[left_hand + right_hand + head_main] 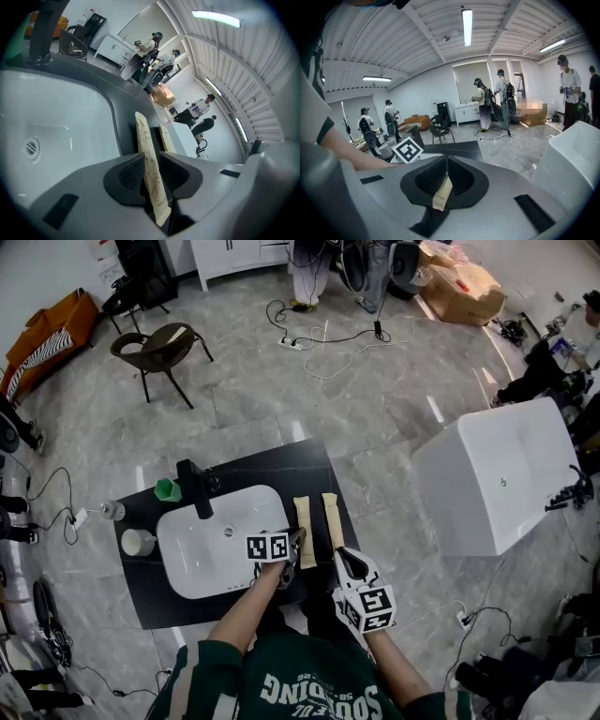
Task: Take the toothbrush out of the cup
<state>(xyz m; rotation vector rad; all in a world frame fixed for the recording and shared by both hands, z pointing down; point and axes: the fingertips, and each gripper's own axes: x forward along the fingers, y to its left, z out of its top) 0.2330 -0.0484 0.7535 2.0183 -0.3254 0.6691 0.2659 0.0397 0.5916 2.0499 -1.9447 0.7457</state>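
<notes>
dark table point(281, 465) on a grey marble floor, with a white basin point(202, 563) sunk in it and a black faucet point(196, 488) at the far rim. green cup point(168, 489) upright at the back left of the table, just left of the faucet, well apart from both grippers. white cup point(138, 542) near the table's left edge.

two long tan paper packets side by side on the bare strip right of the basin, lengthwise away from the person: left packet point(302, 521) and right packet point(333, 517), near each other but apart. contents of either not to be told.

left gripper point(296, 547) at the near end of the left packet, tilted down and away. in the left gripper view, fingers point(131, 173) a narrow way apart, that packet's near end standing between them, pads close by its edges with no clear squeeze. rest of the packet flat on the table beyond the tips.

right gripper point(345, 557) just beside the left one, by the near end of the right packet. in the right gripper view, fingers point(429, 176) closed together on a small tan paper scrap point(442, 194), most of it hanging below the pads toward the camera. bare forearm point(347, 157) across that view's left.
</notes>
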